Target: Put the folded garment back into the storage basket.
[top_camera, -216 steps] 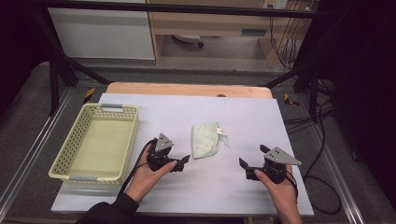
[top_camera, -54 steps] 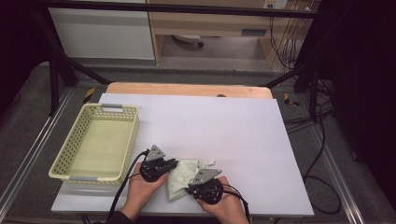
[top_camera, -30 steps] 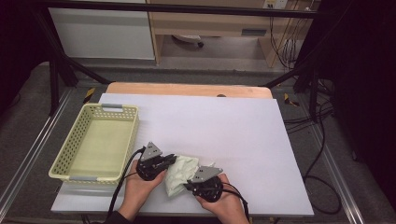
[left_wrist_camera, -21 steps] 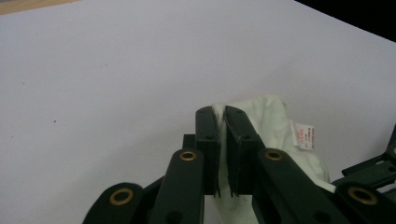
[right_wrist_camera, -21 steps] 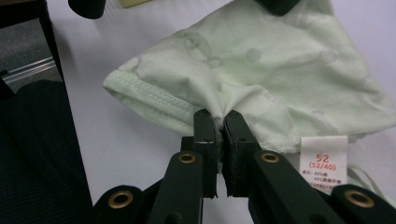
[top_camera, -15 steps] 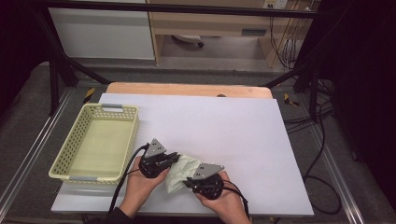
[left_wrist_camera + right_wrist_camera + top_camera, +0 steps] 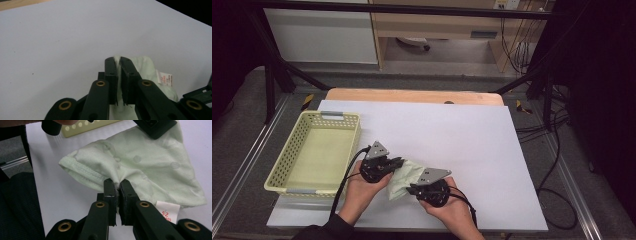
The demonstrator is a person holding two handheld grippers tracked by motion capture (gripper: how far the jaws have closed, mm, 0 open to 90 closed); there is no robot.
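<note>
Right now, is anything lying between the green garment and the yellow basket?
Nothing visible does. The garment, pinched by the left gripper and right gripper, sits just right of the basket, with bare table between them.

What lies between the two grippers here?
The pale green garment, pinched by the left gripper and right gripper; the high view shows it.
</note>
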